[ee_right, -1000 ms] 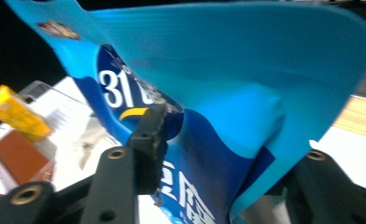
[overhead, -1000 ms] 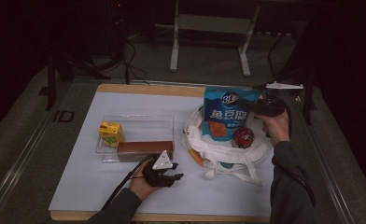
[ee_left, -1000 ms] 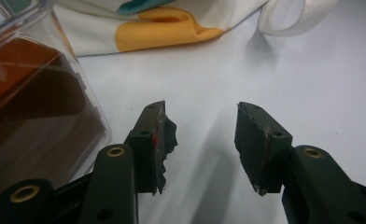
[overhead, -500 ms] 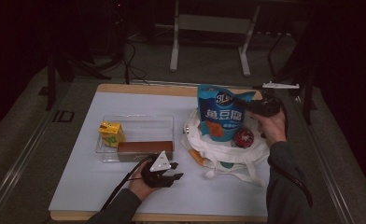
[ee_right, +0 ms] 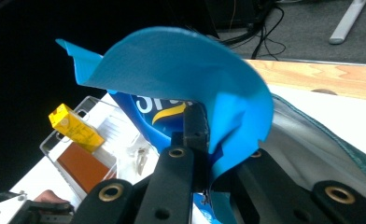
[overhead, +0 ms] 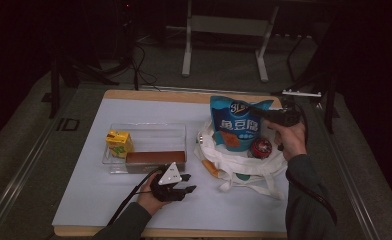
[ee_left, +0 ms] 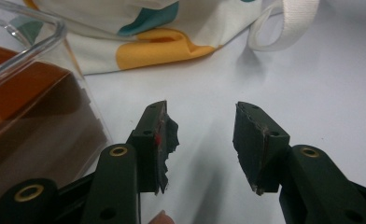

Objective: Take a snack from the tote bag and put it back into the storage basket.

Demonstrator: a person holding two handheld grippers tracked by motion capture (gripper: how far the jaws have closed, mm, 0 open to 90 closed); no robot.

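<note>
A blue snack bag stands upright in the mouth of a white tote bag at the table's right. My right gripper is shut on the bag's top edge, which curls over its jaws; the jaws have just been closing with that edge between them. A red round item lies in the tote beside the bag. My left gripper rests low on the white table near the front, open with nothing between its jaws.
A clear plastic box left of the tote holds a yellow carton and a brown flat box. The box's corner and the tote's handle lie just ahead of the left gripper.
The right jaws have closed on the snack bag's top edge, and the bag has shifted slightly left. The left gripper has stayed put.
</note>
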